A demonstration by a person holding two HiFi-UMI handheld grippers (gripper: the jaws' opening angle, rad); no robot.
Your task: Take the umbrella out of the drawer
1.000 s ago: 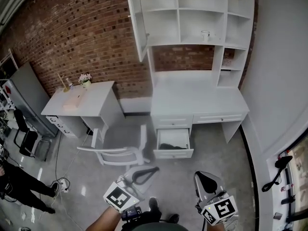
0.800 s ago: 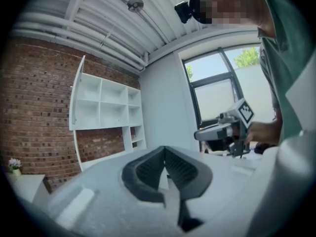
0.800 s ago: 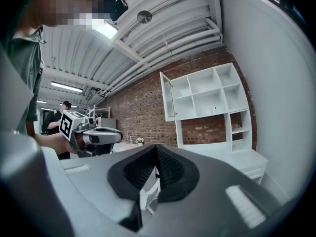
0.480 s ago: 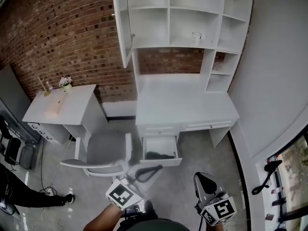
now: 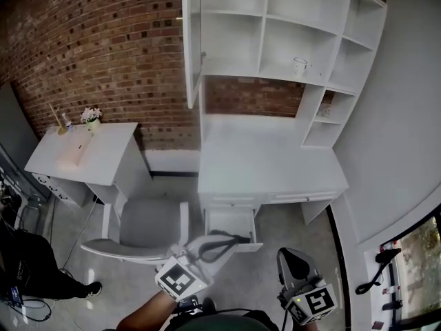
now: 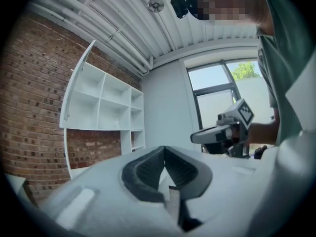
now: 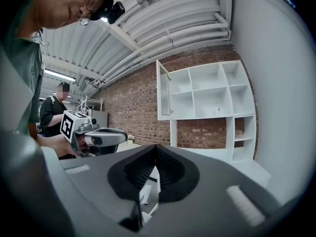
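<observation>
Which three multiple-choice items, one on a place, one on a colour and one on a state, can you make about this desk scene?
1. Where is the open white drawer?
A) under the left part of the white wooden desk
B) above the desktop
C) apart from the desk

2. What colour is the brick wall?
A) green
B) red-brown
C) yellow

3. How do the jaws of the left gripper and right gripper stand?
A) both wide open
B) one open, one shut
C) both shut, empty

Key: A, the drawer juts out below the desk's left side; B, the bricks look red-brown; C, each gripper view shows jaws together with nothing between.
</observation>
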